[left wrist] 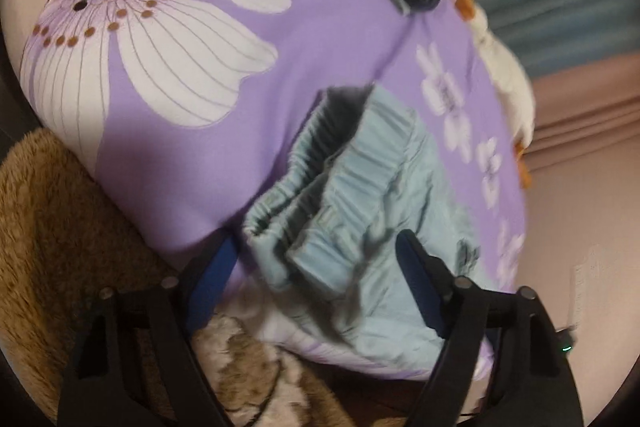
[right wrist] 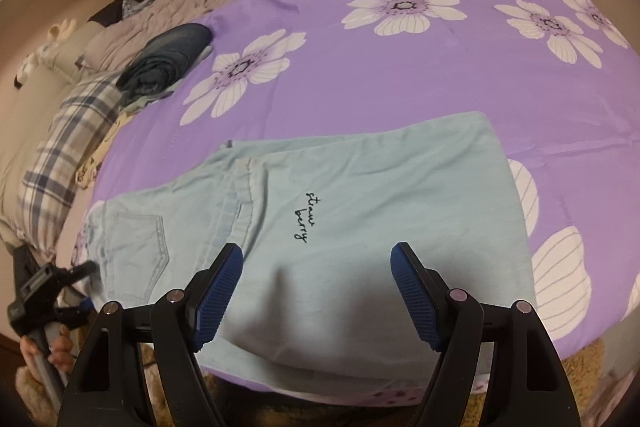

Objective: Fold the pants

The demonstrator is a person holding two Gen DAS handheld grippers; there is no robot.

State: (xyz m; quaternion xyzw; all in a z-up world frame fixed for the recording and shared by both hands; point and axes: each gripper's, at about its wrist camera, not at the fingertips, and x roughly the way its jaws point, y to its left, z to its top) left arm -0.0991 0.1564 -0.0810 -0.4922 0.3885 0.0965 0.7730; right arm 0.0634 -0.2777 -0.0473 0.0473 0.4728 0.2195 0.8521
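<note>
Right tongs (right wrist: pixel 316 291) spread, empty, above folded pale-blue pants (right wrist: pixel 360 211) lying flat on the purple floral bedspread (right wrist: pixel 440 67). Left tongs (left wrist: pixel 316 263) spread over the gathered waistband (left wrist: pixel 344 163), blurred; contact unclear. Near hem runs past the bed edge. Bedspread open beyond; dark folded clothes (right wrist: pixel 168 63) far left.

Left view blurs the pants' (left wrist: pixel 352 211) bunched waistband.
</note>
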